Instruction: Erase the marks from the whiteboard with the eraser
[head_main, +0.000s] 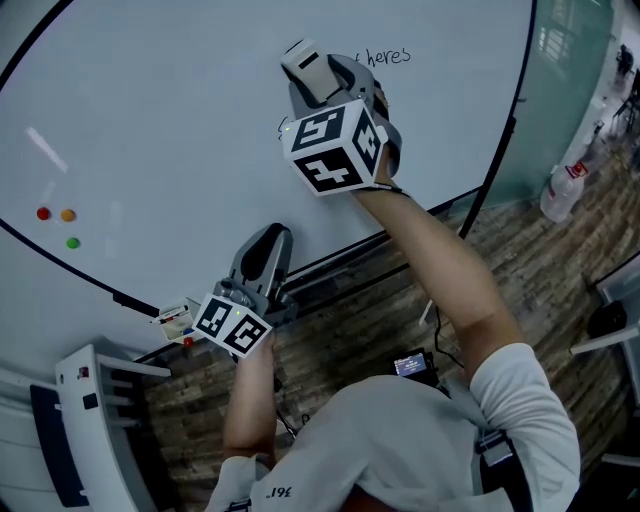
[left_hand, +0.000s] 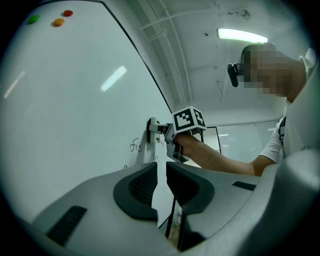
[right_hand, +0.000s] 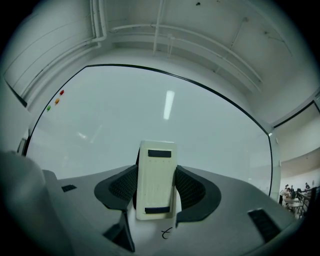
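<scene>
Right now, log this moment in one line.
right tool: shut on eraser, against whiteboard | left tool: shut, empty | marks: some left

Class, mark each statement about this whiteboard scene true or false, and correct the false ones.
1. The right hand-held gripper grips the eraser. True.
2. The left hand-held gripper holds a marker. False: its jaws are nearly together, with nothing between them.
3. Three coloured dots sit on the whiteboard. True.
4. The whiteboard is wiped clean. False: writing remains beside the eraser.
</scene>
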